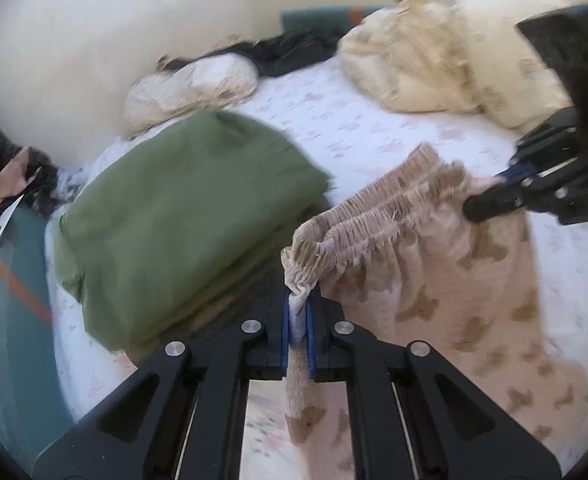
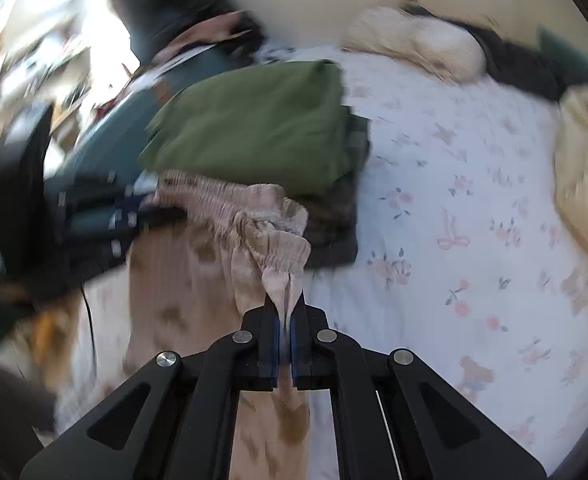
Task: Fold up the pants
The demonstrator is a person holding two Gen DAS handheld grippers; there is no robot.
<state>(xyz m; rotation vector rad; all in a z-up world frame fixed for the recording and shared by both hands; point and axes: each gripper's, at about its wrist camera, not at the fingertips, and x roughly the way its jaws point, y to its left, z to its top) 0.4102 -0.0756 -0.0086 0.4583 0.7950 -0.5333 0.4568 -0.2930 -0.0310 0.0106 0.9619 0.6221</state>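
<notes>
Pale pink pants with brown butterfly prints hang above the bed by their gathered elastic waistband. My left gripper is shut on one end of the waistband. The other end is pinched in my right gripper, which reaches in from the right edge of the left wrist view. In the right wrist view the right gripper is shut on bunched waistband cloth, the pants drape down to the left, and the left gripper shows blurred at the left.
A folded olive-green garment lies on a stack on the floral bedsheet, close behind the pants. Cream pillows and bedding sit at the back right, dark clothes by the wall. A teal bed frame runs along the left.
</notes>
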